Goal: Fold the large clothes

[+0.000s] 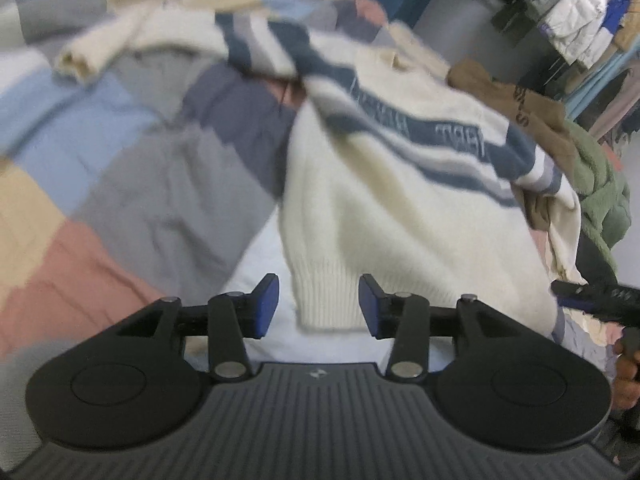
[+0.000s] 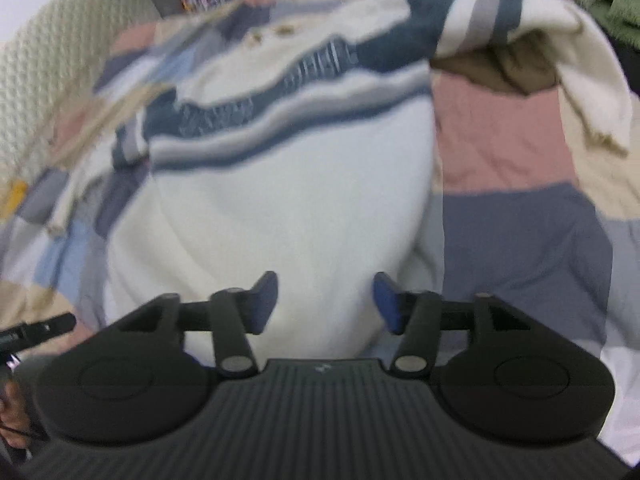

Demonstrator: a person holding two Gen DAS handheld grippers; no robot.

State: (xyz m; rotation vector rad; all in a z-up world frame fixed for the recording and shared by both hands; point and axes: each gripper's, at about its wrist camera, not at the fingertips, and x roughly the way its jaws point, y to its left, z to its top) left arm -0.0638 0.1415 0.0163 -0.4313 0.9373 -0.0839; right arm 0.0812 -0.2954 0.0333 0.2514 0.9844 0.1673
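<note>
A cream knit sweater with navy and grey chest stripes lies spread on a patchwork quilt. Its ribbed hem sits just beyond my left gripper, whose blue pads stand apart with nothing pressed between them. One sleeve stretches to the far left. In the right wrist view the same sweater fills the middle, its other sleeve folded over at the upper right. My right gripper hovers over the sweater's lower edge, open, with no cloth pinched in it.
Brown and green garments are piled beside the sweater at the bed's edge. A rack of hanging clothes stands beyond. A quilted headboard is at the left. The other gripper's tip shows at the right edge.
</note>
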